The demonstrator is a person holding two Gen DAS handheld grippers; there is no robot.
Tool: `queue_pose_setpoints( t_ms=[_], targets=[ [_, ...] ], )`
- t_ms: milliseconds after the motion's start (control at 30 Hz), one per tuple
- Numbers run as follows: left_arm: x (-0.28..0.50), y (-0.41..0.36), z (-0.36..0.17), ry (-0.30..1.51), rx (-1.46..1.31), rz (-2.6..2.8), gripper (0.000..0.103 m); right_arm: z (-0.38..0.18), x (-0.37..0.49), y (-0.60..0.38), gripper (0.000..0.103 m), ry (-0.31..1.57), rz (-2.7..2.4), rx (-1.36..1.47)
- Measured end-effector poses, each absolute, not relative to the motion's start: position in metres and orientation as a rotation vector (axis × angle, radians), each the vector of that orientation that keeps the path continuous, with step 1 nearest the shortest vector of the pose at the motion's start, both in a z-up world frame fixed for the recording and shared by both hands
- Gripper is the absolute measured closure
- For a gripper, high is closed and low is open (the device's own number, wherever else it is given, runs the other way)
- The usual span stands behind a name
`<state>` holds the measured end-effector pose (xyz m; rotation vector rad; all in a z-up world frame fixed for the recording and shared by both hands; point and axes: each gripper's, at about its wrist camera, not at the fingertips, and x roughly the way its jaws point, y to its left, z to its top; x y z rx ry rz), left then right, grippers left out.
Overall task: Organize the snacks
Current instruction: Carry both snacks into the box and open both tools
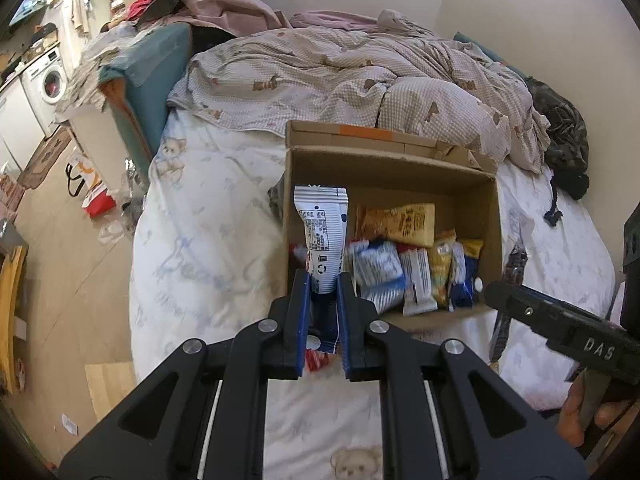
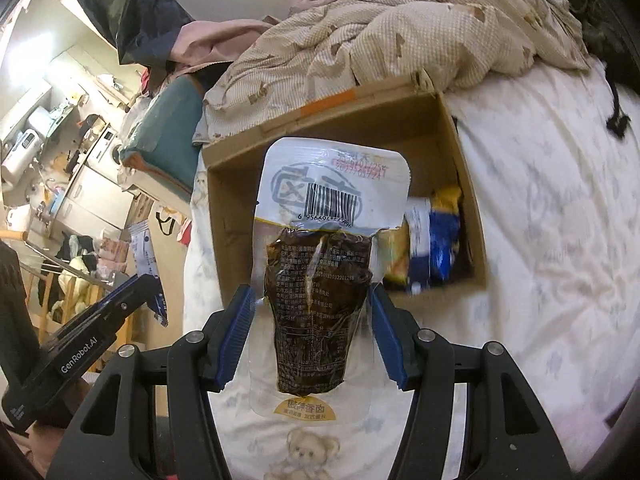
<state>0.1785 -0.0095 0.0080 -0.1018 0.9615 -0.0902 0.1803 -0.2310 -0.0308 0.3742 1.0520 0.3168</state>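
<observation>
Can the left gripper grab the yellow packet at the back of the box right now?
Probably not: the left gripper is already shut on the white sachet. The yellow packet itself lies uncovered in the open cardboard box.

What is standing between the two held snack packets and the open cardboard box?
Nothing visible. The left hand-held gripper holds the white packet over the cardboard box, whose top is open. The right hand-held gripper holds the brown snack pouch before the same opening. Inside, snacks lie along the near side.
</observation>
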Motion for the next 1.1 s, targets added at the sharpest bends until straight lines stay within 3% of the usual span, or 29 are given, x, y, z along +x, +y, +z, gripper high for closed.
queue_pose_setpoints(
  t_ms=[233,433,1100],
  targets=[
    [0.214,-0.015,-0.022,0.966,-0.137,-0.134,0.092,-0.064,0.216,-0.219,0.043,1.05,0.347,0.351],
    [0.227,-0.006,-0.035,0.902,-0.181,-0.141,0.092,-0.067,0.228,-0.221,0.043,1.004,0.312,0.351],
    [0.229,-0.018,-0.054,0.939,-0.119,-0.153,0.092,-0.082,0.235,-0.223,0.04,0.972,0.211,0.307]
  ],
)
